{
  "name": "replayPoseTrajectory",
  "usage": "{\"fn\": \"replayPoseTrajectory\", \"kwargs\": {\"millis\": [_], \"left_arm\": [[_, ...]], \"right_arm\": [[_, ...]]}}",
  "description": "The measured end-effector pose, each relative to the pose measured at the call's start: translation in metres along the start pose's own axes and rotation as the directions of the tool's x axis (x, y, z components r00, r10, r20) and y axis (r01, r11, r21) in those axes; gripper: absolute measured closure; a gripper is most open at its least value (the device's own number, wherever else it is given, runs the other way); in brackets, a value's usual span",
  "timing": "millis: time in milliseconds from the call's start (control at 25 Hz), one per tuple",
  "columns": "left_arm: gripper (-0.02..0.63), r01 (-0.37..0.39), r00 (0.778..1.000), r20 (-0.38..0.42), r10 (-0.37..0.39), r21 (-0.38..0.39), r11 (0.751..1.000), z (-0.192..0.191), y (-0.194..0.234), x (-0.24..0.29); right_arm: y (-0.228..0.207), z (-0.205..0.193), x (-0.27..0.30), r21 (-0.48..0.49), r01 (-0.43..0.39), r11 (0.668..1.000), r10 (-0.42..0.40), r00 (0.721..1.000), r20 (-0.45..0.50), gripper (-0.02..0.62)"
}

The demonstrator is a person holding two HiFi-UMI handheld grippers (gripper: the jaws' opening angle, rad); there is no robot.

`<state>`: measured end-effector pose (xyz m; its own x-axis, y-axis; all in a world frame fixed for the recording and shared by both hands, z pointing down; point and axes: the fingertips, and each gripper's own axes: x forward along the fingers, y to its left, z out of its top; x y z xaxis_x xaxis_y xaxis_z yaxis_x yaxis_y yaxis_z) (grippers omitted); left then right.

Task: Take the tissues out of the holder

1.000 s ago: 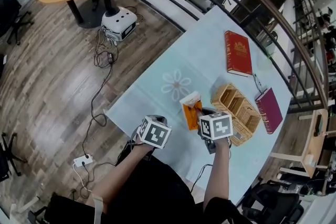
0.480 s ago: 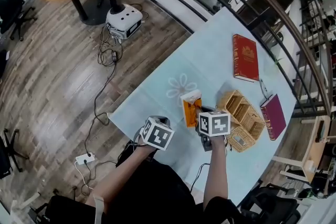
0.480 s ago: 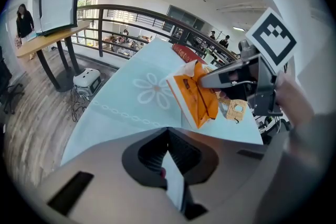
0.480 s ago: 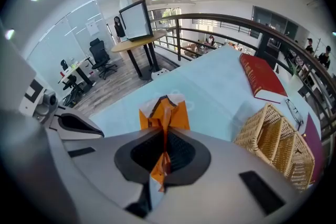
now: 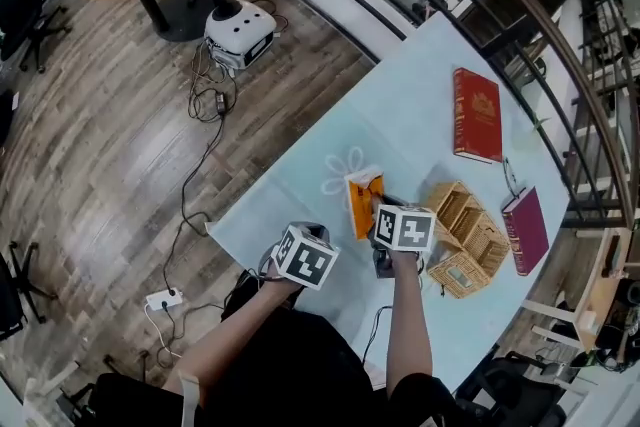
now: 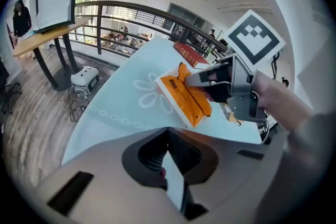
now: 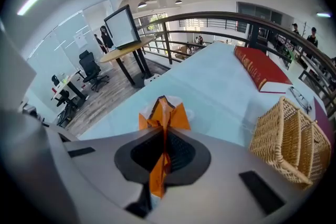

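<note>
Orange tissue pack (image 5: 364, 203) is out of the holder (image 5: 465, 235) and tilted over the table (image 5: 400, 115), just left of the holder. Your right gripper (image 5: 383, 215) has it: the fingers are clamped tight on a fold of the wrapper. Your left gripper (image 6: 170, 176) hovers at the table's near edge, apart from the pack, its fingers together with only a thin pale strip showing between them; what that strip is can't be made out. 2 red books (image 5: 477, 113) lie beyond the holder.

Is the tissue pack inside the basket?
No, the right claw grips the tissue pack outside the basket, which stands apart to the side.
</note>
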<state>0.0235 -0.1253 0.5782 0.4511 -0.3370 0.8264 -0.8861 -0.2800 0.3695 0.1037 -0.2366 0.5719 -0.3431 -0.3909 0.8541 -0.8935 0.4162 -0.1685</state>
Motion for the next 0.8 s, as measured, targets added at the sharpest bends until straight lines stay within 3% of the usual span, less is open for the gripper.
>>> {"fn": "replayPoseTrajectory", "kwargs": {"millis": [440,560,800], "left_arm": [[0.597,0.008,1.0,-0.024,-0.008,-0.011,1.0,0.0,0.004,0.009],[0.597,0.009,1.0,-0.029,-0.01,-0.015,1.0,-0.002,0.005,0.011],[0.597,0.006,1.0,-0.021,-0.007,-0.017,1.0,0.001,0.005,0.011]], "right_arm": [[0.007,0.006,0.023,-0.04,-0.019,0.999,0.019,1.0,0.003,0.577],[0.015,0.007,0.024,-0.056,-0.063,0.996,0.064,0.998,0.01,0.46],[0.015,0.014,0.002,-0.065,-0.036,0.997,0.041,0.995,0.086,0.454]]}}
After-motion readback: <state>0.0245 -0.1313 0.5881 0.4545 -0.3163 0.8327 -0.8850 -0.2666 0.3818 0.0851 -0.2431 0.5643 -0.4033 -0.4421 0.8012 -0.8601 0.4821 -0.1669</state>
